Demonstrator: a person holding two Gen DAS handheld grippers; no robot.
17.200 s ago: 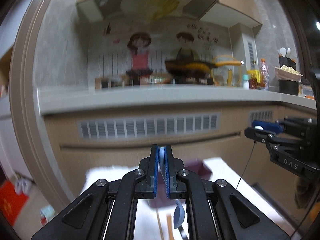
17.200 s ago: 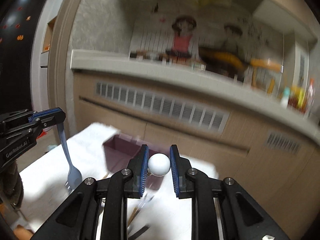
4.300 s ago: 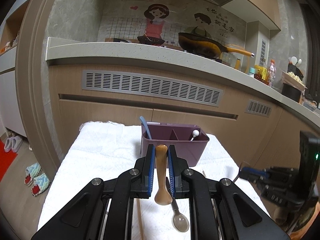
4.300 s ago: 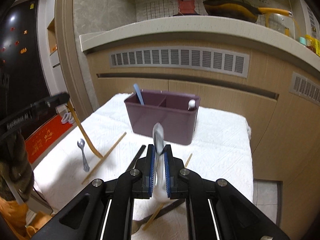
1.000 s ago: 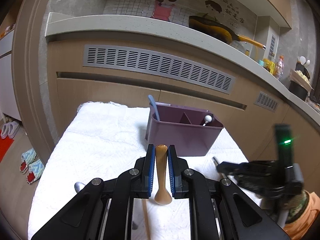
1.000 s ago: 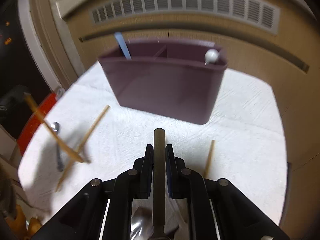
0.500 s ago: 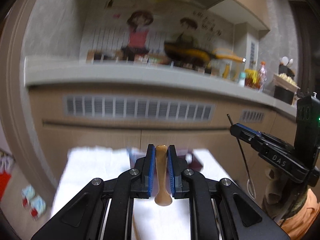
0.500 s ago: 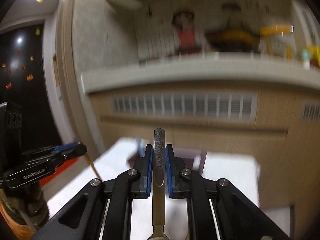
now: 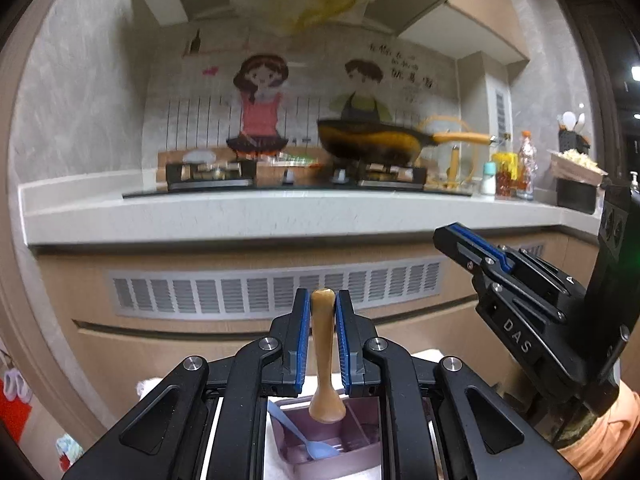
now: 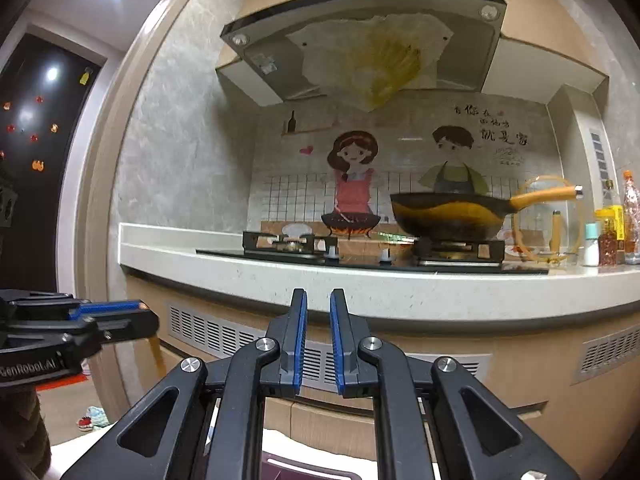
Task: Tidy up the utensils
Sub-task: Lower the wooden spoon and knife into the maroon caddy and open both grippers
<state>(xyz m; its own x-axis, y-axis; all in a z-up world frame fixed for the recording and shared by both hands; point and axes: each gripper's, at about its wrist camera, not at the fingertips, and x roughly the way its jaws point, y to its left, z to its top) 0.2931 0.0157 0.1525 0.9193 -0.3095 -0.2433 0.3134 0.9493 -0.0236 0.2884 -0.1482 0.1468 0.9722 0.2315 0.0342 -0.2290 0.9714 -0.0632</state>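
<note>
This is a kitchen. Far off there is a long pale kitchen top (image 10: 400, 284) that goes from left to right, with a black stove (image 10: 372, 258) on it. A yellow and black pan (image 10: 448, 214) sits on the right burner, with its handle to the right. On the far wall is a drawing of a girl (image 10: 354, 176) and a boy (image 10: 452, 160). A big hood (image 10: 360, 40) hangs over the stove. Some bottles (image 10: 616, 224) stand at the right end of the top. Under the top are wood doors with grey vents (image 9: 276, 292). Close by and low down is the table (image 10: 84, 452) with a white cloth on it. A purple box (image 9: 360, 460) stands on the cloth, right under both grippers, and a blue utensil (image 9: 308, 440) lies inside it. The left gripper (image 9: 323, 300) is squeezed tight on the handle of a wooden spoon (image 9: 322, 344). The spoon hangs down, and its thick end is just above the open box. The right gripper (image 10: 318, 296) is up in the air to the right of the left one. Its jaws are almost together with just a thin gap, and nothing can be seen between them.
</note>
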